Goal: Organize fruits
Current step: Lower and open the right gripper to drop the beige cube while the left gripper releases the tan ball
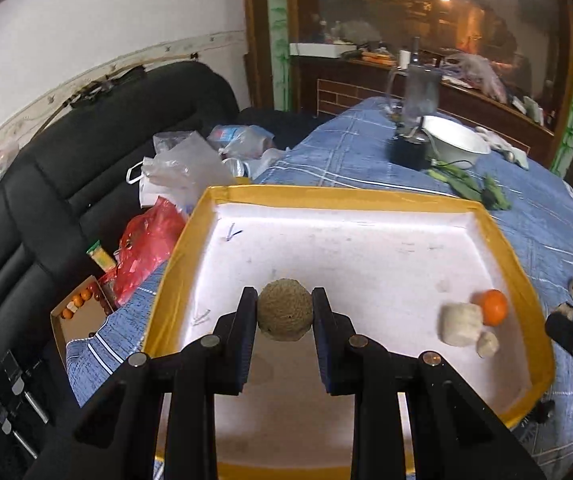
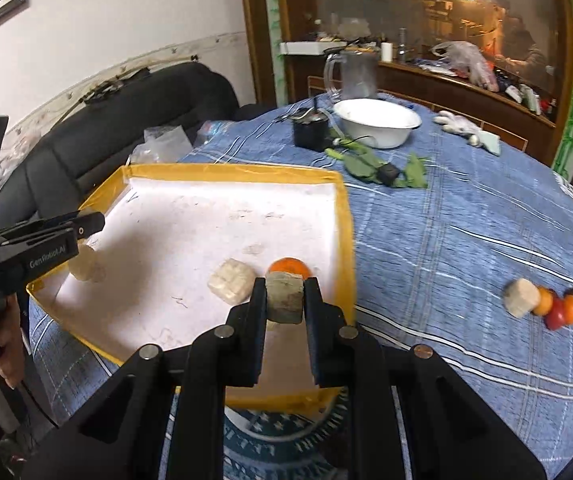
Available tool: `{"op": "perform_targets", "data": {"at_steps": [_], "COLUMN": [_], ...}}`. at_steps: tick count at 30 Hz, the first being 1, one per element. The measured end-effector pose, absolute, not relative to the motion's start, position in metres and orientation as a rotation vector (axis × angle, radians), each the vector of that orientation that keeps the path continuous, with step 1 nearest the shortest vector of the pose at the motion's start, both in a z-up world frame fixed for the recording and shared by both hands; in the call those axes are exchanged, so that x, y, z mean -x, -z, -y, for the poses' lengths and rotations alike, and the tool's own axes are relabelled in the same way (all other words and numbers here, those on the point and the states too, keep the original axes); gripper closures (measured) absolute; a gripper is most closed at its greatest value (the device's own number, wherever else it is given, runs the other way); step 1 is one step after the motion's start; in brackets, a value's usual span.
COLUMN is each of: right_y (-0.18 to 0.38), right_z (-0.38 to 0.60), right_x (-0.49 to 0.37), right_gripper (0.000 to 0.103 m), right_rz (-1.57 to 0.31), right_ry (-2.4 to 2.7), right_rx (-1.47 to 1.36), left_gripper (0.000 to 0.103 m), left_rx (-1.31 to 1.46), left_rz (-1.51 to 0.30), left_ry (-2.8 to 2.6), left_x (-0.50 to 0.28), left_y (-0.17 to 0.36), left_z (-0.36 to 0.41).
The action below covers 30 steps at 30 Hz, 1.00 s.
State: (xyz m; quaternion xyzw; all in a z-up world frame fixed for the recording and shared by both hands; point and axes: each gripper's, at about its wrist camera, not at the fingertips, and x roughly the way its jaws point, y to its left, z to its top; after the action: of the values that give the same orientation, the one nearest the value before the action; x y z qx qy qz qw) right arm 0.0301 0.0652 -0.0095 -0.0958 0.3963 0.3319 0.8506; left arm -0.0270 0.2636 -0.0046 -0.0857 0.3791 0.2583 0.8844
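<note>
Jaws of the left gripper (image 1: 285,312) were clamped on a round netted melon (image 1: 285,310), held over the yellow-rimmed tray (image 1: 326,193). We noted the right gripper (image 2: 285,300) pinching a pale block (image 2: 284,297) above the tray's right edge, beside an orange (image 2: 289,266). More fruits (image 2: 542,302) lay on the blue-clothed bench (image 2: 466,208).

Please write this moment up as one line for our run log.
left hand-held gripper: shut on melon above tray | right hand-held gripper: shut on block | orange in tray
</note>
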Motion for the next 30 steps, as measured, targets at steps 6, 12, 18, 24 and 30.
{"op": "perform_targets", "data": {"at_steps": [6,12,18,24,30], "right_y": [0.022,0.031,0.039,0.043,0.047], "right_z": [-0.090,-0.107,-0.120,-0.127,-0.132], "right_x": [-0.040,-0.056,-0.074,-0.086,-0.091], "right_gripper": [0.083,0.083,0.083,0.083,0.083], "right_rz": [-0.862,-0.894,-0.930,-0.952,-0.965], "right_ry": [-0.723,-0.732,-0.732,-0.729,-0.730], "right_rx": [0.225,0.234,0.239,0.248,0.251], "left_gripper": [0.077,0.077,0.077,0.077,0.077], "left_rx": [0.206,0.234,0.248,0.259,0.268], "left_rz": [-0.821,-0.850,-0.892,-0.916,-0.921], "left_ry": [-0.560,-0.579,-0.593,-0.608,-0.614], "left_x": [0.020,0.013,0.005,0.003,0.003], "left_y": [0.014,0.018,0.024,0.028,0.030], "left_z": [-0.278,-0.289,-0.294,-0.300,-0.304]}}
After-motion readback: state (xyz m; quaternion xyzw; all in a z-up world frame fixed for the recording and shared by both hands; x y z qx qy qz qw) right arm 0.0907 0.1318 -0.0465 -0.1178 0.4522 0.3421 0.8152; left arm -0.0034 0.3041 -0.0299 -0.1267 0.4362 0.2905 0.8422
